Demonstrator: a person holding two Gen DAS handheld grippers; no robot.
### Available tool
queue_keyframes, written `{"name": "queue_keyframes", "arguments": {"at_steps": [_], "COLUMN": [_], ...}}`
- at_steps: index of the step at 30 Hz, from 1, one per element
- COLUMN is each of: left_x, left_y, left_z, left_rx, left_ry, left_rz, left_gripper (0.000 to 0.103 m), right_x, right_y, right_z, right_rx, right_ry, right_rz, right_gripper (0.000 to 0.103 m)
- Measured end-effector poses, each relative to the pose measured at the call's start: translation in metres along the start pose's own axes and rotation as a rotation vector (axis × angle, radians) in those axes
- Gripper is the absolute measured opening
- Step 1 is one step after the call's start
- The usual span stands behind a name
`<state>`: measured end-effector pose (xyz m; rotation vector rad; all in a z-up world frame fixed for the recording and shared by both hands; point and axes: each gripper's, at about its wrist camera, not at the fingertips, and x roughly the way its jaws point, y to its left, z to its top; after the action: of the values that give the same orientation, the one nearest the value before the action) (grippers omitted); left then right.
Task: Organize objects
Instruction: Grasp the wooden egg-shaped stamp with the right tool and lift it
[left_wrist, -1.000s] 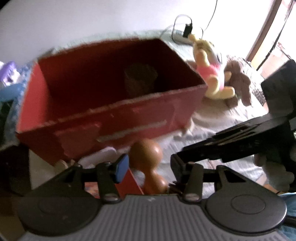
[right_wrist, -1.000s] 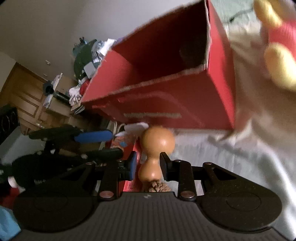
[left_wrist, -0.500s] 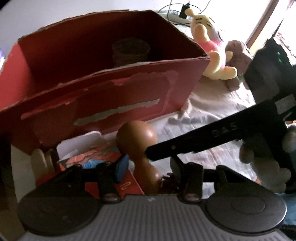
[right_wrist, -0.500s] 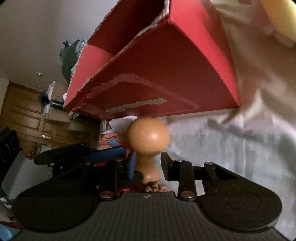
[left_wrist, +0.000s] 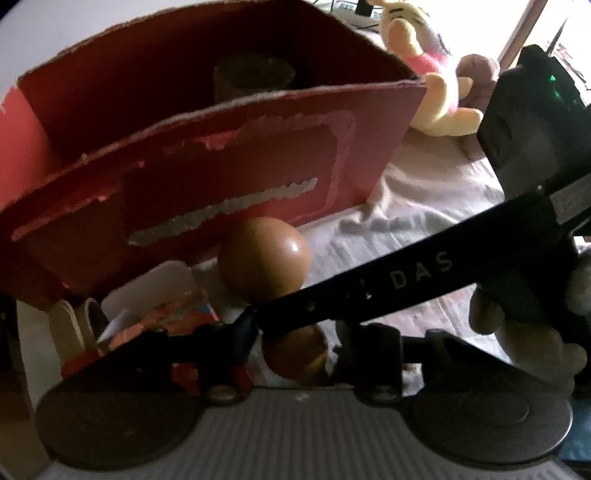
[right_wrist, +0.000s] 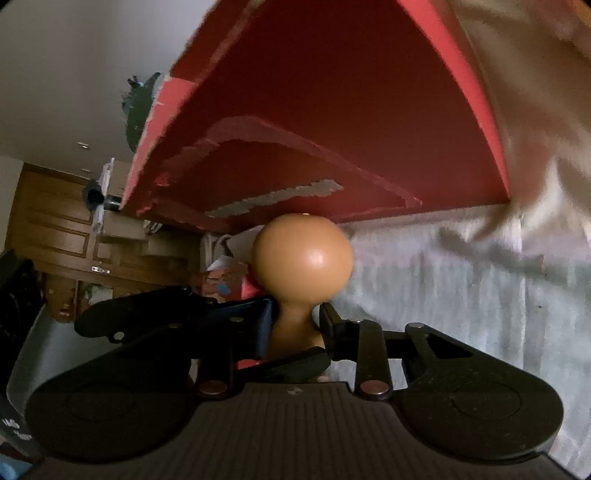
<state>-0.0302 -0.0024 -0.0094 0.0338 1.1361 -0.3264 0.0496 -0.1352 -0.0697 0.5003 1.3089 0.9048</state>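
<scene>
A pale, wrinkled bedsheet (right_wrist: 461, 280) covers the bed, its creases running from the near right up to the red cardboard box (left_wrist: 207, 162) that stands on it at the far middle, its near wall scarred with torn pale strips where tape came away. Inside the box, toward the far wall, a dark woven cup (left_wrist: 255, 75) stands upright. Just in front of the box the right claw (right_wrist: 295, 325) is closed narrow on the slim neck of a brown wooden knob-shaped piece (right_wrist: 301, 258), whose round head rises above the fingertips and sits close to the box's near wall, though whether they touch cannot be told. In the left wrist view the same brown piece (left_wrist: 264, 258) appears with the right claw's black finger crossing in front of it, and the left claw (left_wrist: 291, 343) sits around its lower bulb with the jaws at a moderate gap; whether they press on it cannot be told. To the near left of the box lies a red and white printed carton (left_wrist: 173, 306) beside a pale wooden piece (left_wrist: 70, 325). At the far right on the sheet rests a yellow plush bear in a pink top (left_wrist: 432, 88), with a brownish plush toy (left_wrist: 476, 70) just behind it. The room's far left, in the right wrist view, shows a brown panelled wooden cabinet (right_wrist: 59, 221) under a white wall (right_wrist: 74, 55).
</scene>
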Motion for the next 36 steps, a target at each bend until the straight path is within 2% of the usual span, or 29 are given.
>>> {"name": "queue_keyframes", "arguments": {"at_steps": [12, 19, 24, 28, 32, 36], "left_x": [-0.056, -0.098, -0.121, -0.122, -0.109, -0.078], "left_y": [-0.018, -0.02, -0.008, 0.006, 0.031, 0.06], "left_z": [0.006, 0.022, 0.045, 0.071, 0.099, 0.119], "left_rx": [0.131, 0.184, 0.185, 0.179, 0.151, 0.094], "left_ry": [-0.121, -0.254, -0.353, -0.398, -0.394, -0.326], "left_rz": [-0.01, -0.018, -0.02, 0.006, 0.016, 0.006], "left_gripper": [0.036, 0.037, 0.037, 0.037, 0.037, 0.037], "right_x": [-0.037, -0.063, -0.07, -0.064, -0.051, -0.027], "right_y": [0.042, 0.068, 0.089, 0.1, 0.097, 0.088], "right_z": [-0.014, -0.003, 0.027, 0.061, 0.098, 0.127], "right_rx": [-0.233, -0.306, -0.322, -0.307, -0.279, -0.258], "right_ry": [-0.158, -0.261, -0.319, -0.327, -0.3, -0.236], "right_rz": [0.031, 0.073, 0.079, 0.065, 0.024, -0.066], "right_gripper": [0.031, 0.03, 0.03, 0.03, 0.029, 0.029]}}
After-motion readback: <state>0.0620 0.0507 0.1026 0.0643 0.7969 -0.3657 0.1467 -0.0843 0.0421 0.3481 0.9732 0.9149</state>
